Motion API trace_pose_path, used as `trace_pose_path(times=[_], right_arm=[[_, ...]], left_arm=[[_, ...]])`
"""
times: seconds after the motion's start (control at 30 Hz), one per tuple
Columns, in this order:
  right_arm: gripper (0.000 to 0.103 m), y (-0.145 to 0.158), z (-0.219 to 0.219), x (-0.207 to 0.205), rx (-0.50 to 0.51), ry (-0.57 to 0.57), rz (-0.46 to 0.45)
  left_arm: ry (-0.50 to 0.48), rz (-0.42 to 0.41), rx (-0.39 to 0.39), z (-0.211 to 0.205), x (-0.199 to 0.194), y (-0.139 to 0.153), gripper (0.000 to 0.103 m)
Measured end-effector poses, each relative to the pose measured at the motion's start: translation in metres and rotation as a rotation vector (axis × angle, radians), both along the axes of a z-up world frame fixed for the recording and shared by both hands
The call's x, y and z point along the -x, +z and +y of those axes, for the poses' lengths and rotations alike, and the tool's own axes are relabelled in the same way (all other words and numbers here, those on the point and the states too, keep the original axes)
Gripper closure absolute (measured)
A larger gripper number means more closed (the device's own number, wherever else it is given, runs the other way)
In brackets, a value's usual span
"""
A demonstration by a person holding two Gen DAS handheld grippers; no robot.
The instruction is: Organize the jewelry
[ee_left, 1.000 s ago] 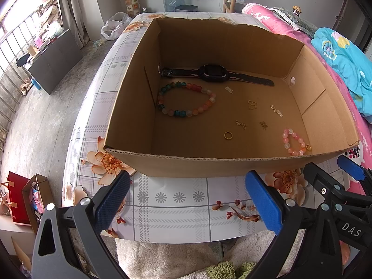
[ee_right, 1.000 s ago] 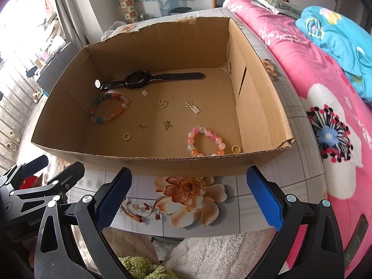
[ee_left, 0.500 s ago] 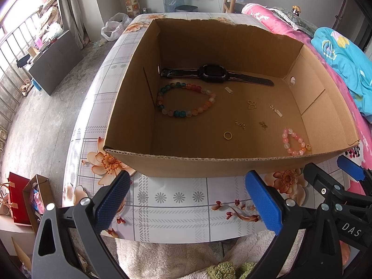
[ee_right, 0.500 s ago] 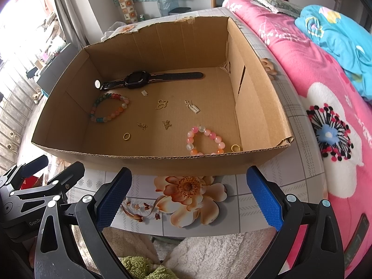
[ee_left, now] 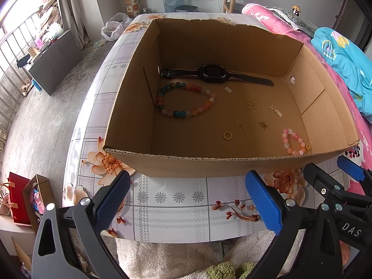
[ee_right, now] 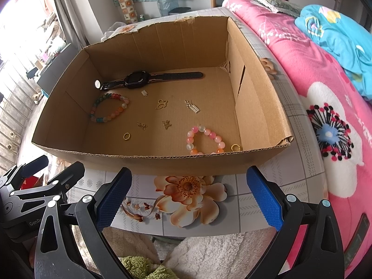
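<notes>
Right wrist view: both grippers' jaws are held wide apart, empty; the small gold ring [ee_right: 235, 147] could be fumbled against the cardboard box [ee_right: 162, 160] wall.

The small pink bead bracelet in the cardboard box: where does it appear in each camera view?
Left wrist view: the small pink bead bracelet lies low right, in the box's near right corner.
Right wrist view: it lies right of centre, against the near wall.
Shared landmark: the small gold ring just right of it; the black wristwatch lies along the far wall.
</notes>
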State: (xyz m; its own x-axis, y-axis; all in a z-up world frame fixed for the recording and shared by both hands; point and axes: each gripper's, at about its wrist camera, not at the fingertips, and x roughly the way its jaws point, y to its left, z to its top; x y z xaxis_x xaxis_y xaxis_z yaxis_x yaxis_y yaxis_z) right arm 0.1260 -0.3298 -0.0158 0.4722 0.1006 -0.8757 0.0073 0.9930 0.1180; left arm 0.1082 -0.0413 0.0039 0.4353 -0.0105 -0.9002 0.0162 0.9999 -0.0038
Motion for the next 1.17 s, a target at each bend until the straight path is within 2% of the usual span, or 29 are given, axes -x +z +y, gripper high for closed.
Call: trace_pose_path(times=[1.17], right_arm=[[0.008,0.0004,-0.0004,0.0004,-0.012,-0.001,0.001]], left_arm=[[0.001,-0.002,-0.002,0.0002,0.0018,0.0003,0.006]])
